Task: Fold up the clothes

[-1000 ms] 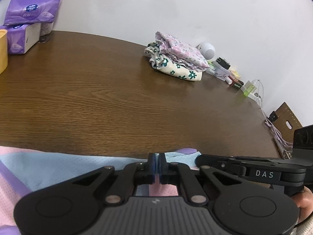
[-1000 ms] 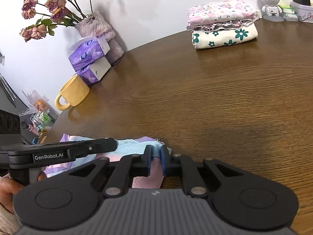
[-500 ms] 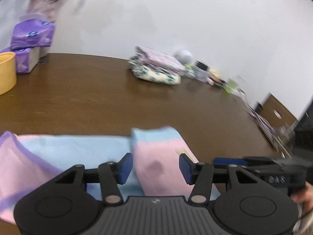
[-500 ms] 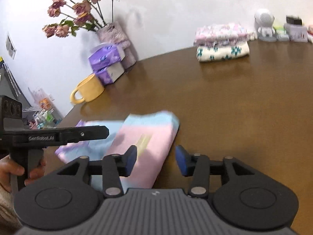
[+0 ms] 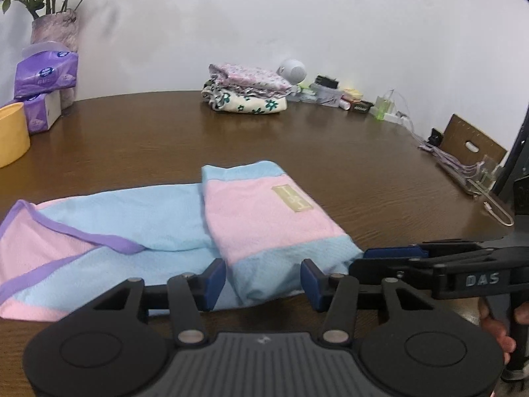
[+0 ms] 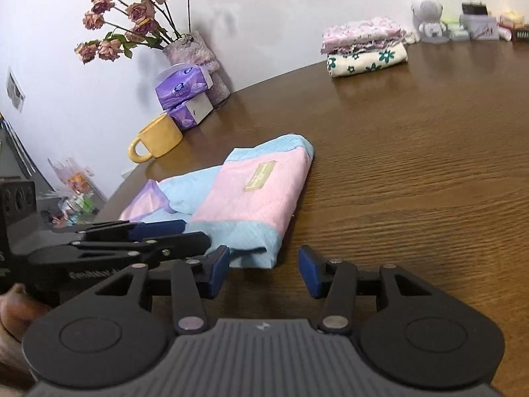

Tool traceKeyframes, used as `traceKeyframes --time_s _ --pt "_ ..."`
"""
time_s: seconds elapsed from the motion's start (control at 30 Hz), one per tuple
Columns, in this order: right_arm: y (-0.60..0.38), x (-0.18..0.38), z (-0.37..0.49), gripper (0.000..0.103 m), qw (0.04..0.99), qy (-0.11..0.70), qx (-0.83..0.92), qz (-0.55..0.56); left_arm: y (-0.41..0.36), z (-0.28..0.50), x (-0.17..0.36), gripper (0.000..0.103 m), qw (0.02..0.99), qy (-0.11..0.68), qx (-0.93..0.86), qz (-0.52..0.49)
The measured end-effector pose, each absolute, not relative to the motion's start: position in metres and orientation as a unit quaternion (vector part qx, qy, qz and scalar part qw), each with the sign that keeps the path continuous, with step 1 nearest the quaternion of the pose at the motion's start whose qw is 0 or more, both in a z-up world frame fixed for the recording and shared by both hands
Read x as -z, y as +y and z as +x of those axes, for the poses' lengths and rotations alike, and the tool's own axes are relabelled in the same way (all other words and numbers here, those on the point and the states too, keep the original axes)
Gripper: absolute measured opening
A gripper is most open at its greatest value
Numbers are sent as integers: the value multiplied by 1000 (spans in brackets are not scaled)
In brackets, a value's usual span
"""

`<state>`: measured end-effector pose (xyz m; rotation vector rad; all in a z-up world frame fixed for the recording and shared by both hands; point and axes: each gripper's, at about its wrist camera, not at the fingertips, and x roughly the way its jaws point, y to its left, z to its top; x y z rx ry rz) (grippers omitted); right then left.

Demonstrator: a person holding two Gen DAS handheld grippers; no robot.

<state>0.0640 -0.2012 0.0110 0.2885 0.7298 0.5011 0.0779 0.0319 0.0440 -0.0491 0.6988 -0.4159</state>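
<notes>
- Table (image 5: 139,132) carries everything you need; its bare wood in the middle looks kept free for folding.
- Garment (image 5: 264,218), pink and blue, lies near your edge, one end doubled over the rest; I judge another fold is due.
- Folded stack (image 6: 363,49) sits well apart by the wall, likely finished pieces.
- Mug (image 6: 158,137): contents hidden.
- Left gripper (image 5: 263,279) and right gripper (image 6: 263,271): jaws have just been opening, now released; cloth corner between the left jaws, unpinched.
</notes>
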Motion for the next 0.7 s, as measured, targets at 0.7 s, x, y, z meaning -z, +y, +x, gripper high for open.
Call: traceKeyframes --time_s 0.7 --pt "-177 -5 61 17 916 330 -215 72 -4 46 -48 53 924 278 222 140"
